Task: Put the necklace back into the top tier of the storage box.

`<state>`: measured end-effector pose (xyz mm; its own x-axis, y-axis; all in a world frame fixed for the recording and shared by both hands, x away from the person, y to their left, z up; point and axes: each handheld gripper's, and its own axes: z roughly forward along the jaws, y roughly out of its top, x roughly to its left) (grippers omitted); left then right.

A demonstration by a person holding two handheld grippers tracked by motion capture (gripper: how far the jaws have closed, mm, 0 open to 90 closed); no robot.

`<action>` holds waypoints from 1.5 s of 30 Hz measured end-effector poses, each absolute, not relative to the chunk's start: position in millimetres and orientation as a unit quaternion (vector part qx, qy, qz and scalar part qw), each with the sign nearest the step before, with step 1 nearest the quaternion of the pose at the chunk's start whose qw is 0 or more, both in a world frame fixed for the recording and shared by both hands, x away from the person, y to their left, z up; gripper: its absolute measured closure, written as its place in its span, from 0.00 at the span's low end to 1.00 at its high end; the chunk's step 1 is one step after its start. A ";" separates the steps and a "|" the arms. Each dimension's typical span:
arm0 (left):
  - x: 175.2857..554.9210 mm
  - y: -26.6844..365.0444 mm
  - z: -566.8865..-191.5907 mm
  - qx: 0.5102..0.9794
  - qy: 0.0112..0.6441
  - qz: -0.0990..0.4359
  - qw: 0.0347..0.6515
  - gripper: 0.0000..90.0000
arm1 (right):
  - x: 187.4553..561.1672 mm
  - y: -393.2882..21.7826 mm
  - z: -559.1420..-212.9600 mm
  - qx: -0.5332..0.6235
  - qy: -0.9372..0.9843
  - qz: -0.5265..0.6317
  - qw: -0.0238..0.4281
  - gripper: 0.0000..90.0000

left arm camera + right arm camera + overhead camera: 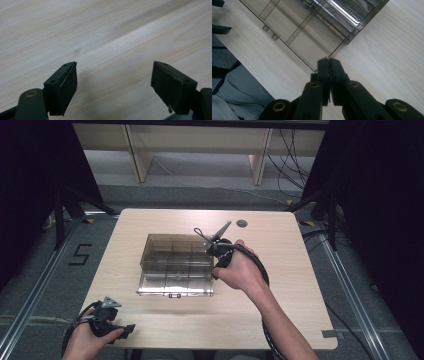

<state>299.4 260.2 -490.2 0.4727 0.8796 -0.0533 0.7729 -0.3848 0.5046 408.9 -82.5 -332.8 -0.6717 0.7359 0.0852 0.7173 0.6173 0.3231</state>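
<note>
L gripper (127,329) at near-left table edge, held in L hand (90,340), jaws spread wide w/ nothing between, bare wood under them in left gripper view (113,82). Light wood table (280,310). Mid-table: clear smoky compartment box (172,257) w/ dividers, its lid (175,285) folded down flat toward the person, small latch at lid's near edge. R gripper (216,270) in R hand (242,270) at box's right side; in right gripper view jaws pressed together (328,61), tips at lid's corner (322,53); can't tell if lid edge is pinched. Far: small round hole (242,223) in tabletop.
</note>
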 end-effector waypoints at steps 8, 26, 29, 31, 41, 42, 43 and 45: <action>299.3 259.5 -490.8 0.825 0.500 0.110 0.240 0.23 | 409.1 -74.2 -333.9 0.402 0.900 0.165 0.025 0.98; 299.2 260.3 -491.2 0.823 0.500 0.118 0.244 0.23 | 411.0 -61.9 -344.0 0.391 0.906 0.158 0.018 0.98; 301.0 258.6 -494.6 0.820 0.503 0.116 0.248 0.23 | 412.2 -60.4 -343.9 0.388 0.909 0.152 0.018 0.98; 300.2 258.9 -492.4 0.827 0.501 0.103 0.233 0.23 | 412.4 -60.3 -344.1 0.390 0.908 0.149 0.019 0.98; 300.1 261.6 -490.4 0.826 0.499 0.108 0.240 0.23 | 416.0 -59.9 -352.7 0.386 0.909 0.155 0.018 0.98; 299.9 260.7 -490.1 0.823 0.502 0.108 0.243 0.23 | 416.1 -59.5 -353.0 0.384 0.910 0.154 0.020 0.98; 300.0 260.9 -489.9 0.823 0.501 0.109 0.243 0.23 | 415.4 -58.7 -352.8 0.390 0.907 0.155 0.018 0.98; 299.9 261.2 -490.1 0.824 0.503 0.108 0.238 0.23 | 415.9 -57.8 -353.9 0.391 0.907 0.157 0.016 0.98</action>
<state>299.9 261.2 -490.1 0.4708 0.8800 -0.0624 0.7774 -0.3803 0.5010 415.9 -57.8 -353.9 -0.6945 0.7135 0.0928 0.7033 0.6459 0.2971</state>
